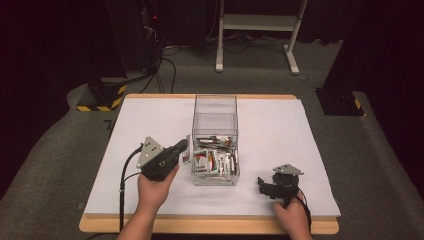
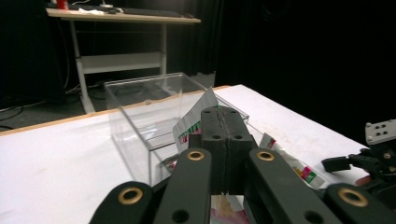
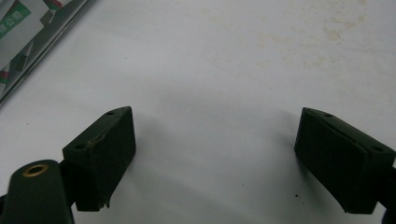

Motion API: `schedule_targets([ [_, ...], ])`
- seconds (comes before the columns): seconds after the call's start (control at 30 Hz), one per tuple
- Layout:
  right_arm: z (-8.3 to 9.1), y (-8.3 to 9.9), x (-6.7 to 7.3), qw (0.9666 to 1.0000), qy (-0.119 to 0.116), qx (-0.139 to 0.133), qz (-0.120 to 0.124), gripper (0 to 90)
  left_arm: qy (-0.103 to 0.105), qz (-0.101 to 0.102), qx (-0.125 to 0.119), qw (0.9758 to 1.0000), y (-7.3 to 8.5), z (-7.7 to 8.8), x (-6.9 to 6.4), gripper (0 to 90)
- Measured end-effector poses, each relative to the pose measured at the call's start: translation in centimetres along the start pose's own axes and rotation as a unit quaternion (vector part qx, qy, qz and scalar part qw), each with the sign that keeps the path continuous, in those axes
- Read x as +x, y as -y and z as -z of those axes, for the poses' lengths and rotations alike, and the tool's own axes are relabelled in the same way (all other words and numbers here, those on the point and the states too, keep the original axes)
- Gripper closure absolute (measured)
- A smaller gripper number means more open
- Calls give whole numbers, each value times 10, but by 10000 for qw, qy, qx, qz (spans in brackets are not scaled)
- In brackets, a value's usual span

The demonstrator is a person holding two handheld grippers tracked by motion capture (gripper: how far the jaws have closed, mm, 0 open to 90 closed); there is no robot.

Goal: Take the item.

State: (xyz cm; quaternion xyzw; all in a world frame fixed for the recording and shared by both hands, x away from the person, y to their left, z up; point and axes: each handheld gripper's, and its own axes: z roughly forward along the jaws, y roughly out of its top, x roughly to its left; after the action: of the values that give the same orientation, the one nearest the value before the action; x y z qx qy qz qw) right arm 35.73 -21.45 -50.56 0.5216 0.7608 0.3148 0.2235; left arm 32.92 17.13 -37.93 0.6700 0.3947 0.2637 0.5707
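My left tool [image 1: 181, 147] is clenched on a packet [image 2: 194, 122] beside the clear bin's [image 1: 215, 107] left wall; my right tool [image 1: 264, 186] rests released on bare worktop [image 1: 280, 130] near the front edge.

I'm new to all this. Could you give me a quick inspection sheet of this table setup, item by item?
Surface: white sheet on a wooden table, faint stains.
Job's things: clear box mid-table, its near half holding printed sachets; one sachet pinched in the left gripper beside the box.
Clutter: nothing seen.
Grippers: left gripper shut on that sachet; right gripper open, jaws wide above bare sheet, right of the box.
Cables: black cable trails from the left gripper; more cables on the floor behind.
Surroundings: grey carpet, white desk frame, dark curtains.
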Motion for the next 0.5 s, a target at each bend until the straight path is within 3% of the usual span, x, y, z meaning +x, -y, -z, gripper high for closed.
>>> schedule_targets([
  [0.5,0,0,0,10000,3,-2,9,125,-303,47,125,9995,9,15,29,896],
])
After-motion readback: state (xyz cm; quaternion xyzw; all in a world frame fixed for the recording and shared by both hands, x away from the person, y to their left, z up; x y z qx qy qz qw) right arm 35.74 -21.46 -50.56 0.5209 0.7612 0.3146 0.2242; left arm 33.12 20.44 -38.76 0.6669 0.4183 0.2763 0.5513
